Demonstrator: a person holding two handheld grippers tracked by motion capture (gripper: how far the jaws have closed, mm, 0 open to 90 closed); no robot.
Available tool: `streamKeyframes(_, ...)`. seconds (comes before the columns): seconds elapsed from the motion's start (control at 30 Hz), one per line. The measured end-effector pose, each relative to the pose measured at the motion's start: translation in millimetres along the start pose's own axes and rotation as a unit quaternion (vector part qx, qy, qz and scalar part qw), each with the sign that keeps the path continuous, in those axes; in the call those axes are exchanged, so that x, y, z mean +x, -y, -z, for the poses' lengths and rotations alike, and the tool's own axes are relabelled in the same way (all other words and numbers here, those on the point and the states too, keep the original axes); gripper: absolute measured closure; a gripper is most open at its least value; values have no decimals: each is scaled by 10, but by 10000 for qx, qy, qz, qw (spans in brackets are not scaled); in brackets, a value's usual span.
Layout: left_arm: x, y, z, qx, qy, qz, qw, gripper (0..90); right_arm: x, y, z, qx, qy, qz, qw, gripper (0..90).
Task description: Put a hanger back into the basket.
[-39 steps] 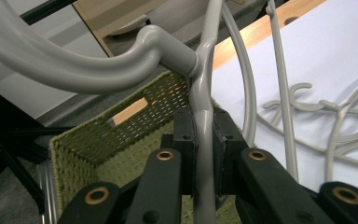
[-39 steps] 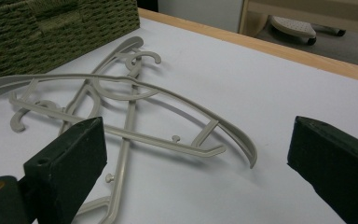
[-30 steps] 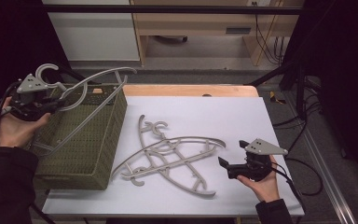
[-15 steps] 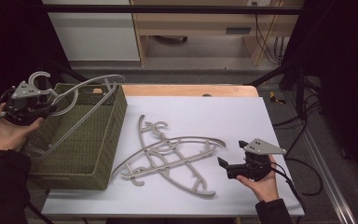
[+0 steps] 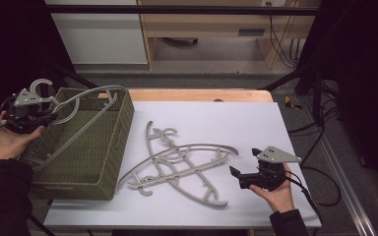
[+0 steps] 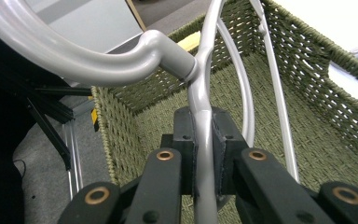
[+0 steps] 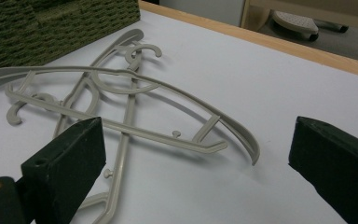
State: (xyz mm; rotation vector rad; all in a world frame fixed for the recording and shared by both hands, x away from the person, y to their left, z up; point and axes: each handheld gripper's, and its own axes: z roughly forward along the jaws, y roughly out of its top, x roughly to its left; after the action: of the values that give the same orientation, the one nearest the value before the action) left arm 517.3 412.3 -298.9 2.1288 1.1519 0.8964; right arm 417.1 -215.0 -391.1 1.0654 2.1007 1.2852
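Over on the far left, the left gripper (image 5: 29,115) is clamped on a grey hanger (image 5: 86,101), its black pads pinching the neck just below the hook (the left gripper view catches the squeeze beautifully). That hanger hangs tilted over the green woven basket (image 5: 110,147), its hook up beside the gripper, one arm reaching across towards the basket's far rim and the straight bar slanting down inside. Moving right, a loose pile of beige hangers (image 5: 177,164) lies crossed flat on the white table (image 5: 256,123), just beside the basket. Further right, the right gripper (image 5: 236,176) sits low near the table's front edge, jaws wide apart with nothing between them, pointed at the pile.
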Motion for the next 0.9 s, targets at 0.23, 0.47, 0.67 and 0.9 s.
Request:
streamKeyframes(0.23, 14, 113, -132, 181, -62, 48, 9998, 822, 4, 0, -3, 9, -13, 3, 10000, 43)
streamKeyframes(0.47, -19, 245, -252, 291, -16, 228, 9993, 818, 10, 4, -18, 30, -21, 15, 10000, 46)
streamKeyframes(0.67, -37, 223, -224, 239, 124, 185, 9995, 819, 15, 7, -27, 35, -25, 34, 10000, 48)
streamKeyframes(0.9, -13, -16, 8, -52, 22, -24, 10000, 820, 13, 8, -27, 42, -28, 42, 10000, 48)
